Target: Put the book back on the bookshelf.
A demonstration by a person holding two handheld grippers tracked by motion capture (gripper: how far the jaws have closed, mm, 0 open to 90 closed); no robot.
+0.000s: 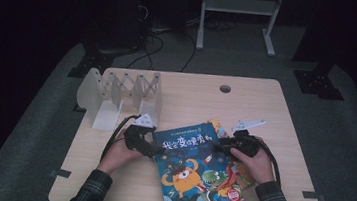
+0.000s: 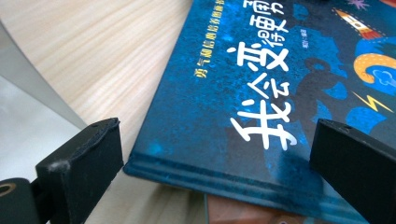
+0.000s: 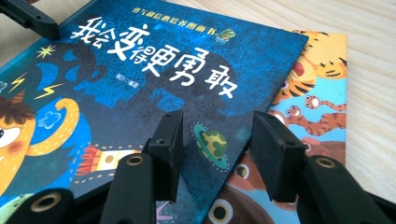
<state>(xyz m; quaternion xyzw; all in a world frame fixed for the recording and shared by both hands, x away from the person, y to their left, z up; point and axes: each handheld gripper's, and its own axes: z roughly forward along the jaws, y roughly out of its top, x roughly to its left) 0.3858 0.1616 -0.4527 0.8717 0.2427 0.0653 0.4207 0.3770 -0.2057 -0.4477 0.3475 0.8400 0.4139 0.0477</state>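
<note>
Note: left gripper [image 1: 153, 150] released, jaws wide astride blue book's [image 2: 219, 116] nine-o'clock edge; right gripper [image 3: 217, 149] half-spread at three o'clock, gripping nothing. Risk: upper cover sliding off tiger book [image 3: 322, 93] beneath, or both volumes pinched together.

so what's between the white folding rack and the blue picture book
Bare wooden table lies between the white folding rack and the blue picture book; the left gripper sits beside that gap, high view.

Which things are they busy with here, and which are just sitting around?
In use:
- blue hardcover picture book with monsters
- orange tiger picture book under it
- left tool, jaws wide at the blue book's edge
- right tool, jaws astride the blue book's other edge

Just lying about:
- white folding file rack
- pale wooden table
</note>
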